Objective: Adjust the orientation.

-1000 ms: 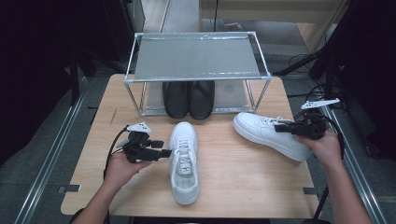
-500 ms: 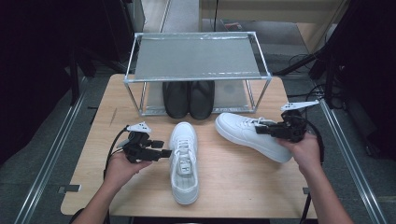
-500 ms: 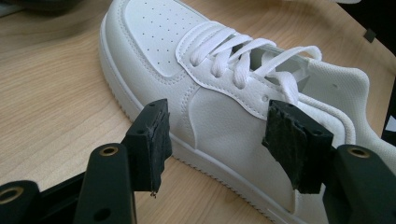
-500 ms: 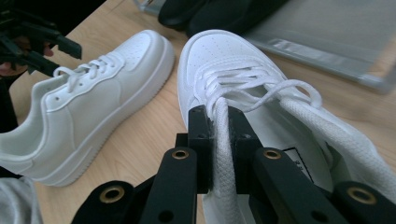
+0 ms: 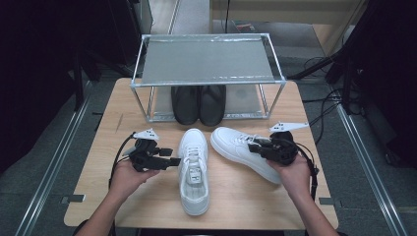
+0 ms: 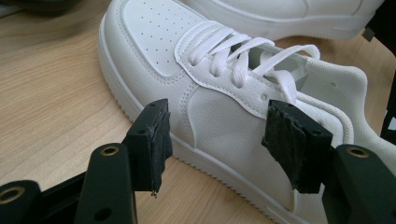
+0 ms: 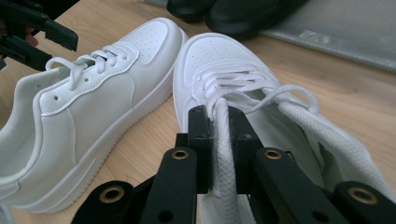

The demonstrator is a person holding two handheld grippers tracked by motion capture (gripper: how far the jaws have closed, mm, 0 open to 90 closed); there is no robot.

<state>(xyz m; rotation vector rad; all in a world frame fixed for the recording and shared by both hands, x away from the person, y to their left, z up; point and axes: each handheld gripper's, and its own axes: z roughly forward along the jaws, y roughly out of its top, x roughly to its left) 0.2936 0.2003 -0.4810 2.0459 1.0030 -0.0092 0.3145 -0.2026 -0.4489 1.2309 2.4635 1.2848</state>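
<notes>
I am holding the right gripper [image 5: 255, 146] over the right sneaker [image 5: 235, 145], and its jaws are pinching a lace [image 7: 222, 140] between them; in the right gripper view the flat white lace is running up from between the two pads, which are pressing on it from both sides. Ahead of those fingers the sneaker's toe is pointing toward the black shoes [image 5: 199, 103] under the rack [image 5: 206, 81]. To the left of the fingers in that view the left sneaker [image 7: 88, 107] is lying just beside the held one, their toes nearly touching.

I am keeping the left gripper [image 5: 169, 160] open wide beside the left sneaker [image 5: 193, 169], on its outer side. In the left gripper view the two pads [image 6: 156, 140] are standing well apart with the sneaker's side panel showing between and beyond them; neither pad is touching it, as far as I can tell. The eyelets and laces are sitting just past the fingertips, and the sole is resting flat on the table [image 5: 123, 118].

In the high view both sneakers are lying on the table in front of the rack, with my hands coming in from the near edge.
</notes>
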